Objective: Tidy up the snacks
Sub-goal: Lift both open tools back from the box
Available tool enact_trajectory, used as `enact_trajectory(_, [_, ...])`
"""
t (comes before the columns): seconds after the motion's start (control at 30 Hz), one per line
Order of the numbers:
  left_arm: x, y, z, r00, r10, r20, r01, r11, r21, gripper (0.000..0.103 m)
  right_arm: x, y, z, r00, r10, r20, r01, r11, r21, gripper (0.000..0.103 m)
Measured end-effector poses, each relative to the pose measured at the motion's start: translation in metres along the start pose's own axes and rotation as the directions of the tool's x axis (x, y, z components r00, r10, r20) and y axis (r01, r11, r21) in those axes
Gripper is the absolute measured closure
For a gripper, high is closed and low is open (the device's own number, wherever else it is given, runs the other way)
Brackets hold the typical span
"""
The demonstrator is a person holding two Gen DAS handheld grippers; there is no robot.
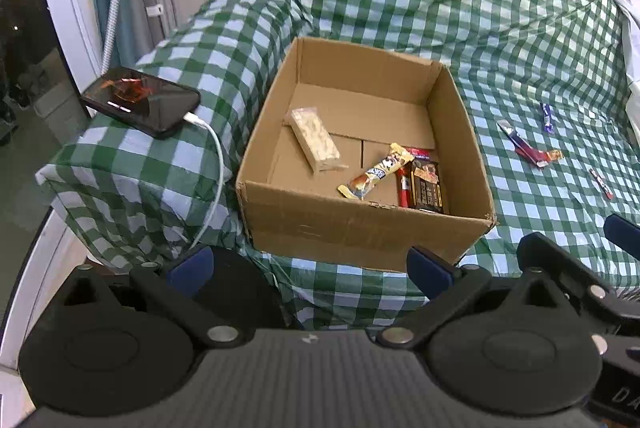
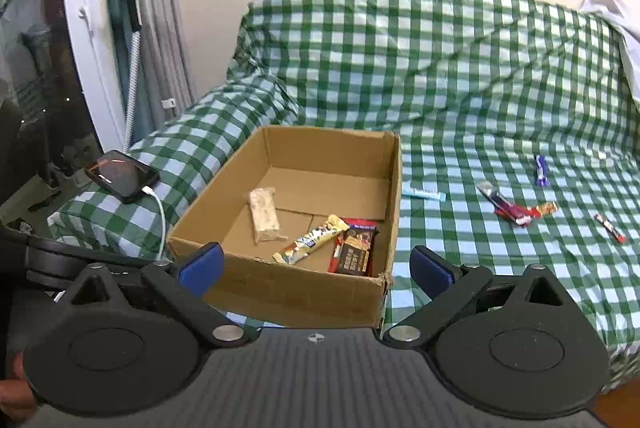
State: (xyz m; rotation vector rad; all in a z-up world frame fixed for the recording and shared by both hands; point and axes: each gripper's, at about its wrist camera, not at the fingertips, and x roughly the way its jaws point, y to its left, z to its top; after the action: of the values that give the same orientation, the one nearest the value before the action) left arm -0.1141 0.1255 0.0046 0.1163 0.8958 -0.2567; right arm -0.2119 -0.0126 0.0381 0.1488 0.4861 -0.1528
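An open cardboard box (image 1: pixel 360 228) (image 2: pixel 296 292) sits on a green checked sofa. Inside lie a pale nougat bar (image 1: pixel 316 138) (image 2: pixel 263 214), a gold wrapped bar (image 1: pixel 376 170) (image 2: pixel 312 239), a dark chocolate pack (image 1: pixel 428 186) (image 2: pixel 356 248) and a red bar (image 1: pixel 404 188). Loose on the seat to the right are a red wrapper (image 1: pixel 528 150) (image 2: pixel 512 210), a purple candy (image 1: pixel 546 117) (image 2: pixel 541 170), a small red stick (image 1: pixel 601 183) (image 2: pixel 609 227) and a light blue stick (image 2: pixel 424 193). My left gripper (image 1: pixel 310 266) and right gripper (image 2: pixel 316 266) are open and empty, in front of the box.
A phone (image 1: pixel 140 100) (image 2: pixel 122 177) with a white charging cable (image 1: pixel 214 164) lies on the sofa's left armrest. A window frame and curtain stand at the left. The right gripper's body (image 1: pixel 580 268) shows at the left wrist view's right edge.
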Motion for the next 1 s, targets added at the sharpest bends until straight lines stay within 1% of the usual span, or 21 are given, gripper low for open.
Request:
enact_trajectory(0.13, [-0.010, 0.001, -0.004, 1.000, 0.003, 0.012, -0.003, 1.000, -0.009, 0.000, -0.011, 0.001, -0.002, 1.000, 0.009, 0.020, -0.009, 1.000, -0.007, 0.002])
enact_trajectory(0.4, [-0.022, -0.002, -0.008, 0.999, 0.004, 0.036, -0.004, 1.000, 0.003, 0.000, -0.024, -0.002, -0.005, 0.999, 0.007, 0.048, -0.007, 1.000, 0.004, 0.001])
enact_trajectory(1.0, [-0.026, -0.006, -0.011, 0.999, 0.005, 0.038, -0.005, 1.000, 0.012, 0.000, -0.030, -0.005, -0.007, 0.998, 0.006, 0.055, -0.007, 1.000, 0.013, 0.001])
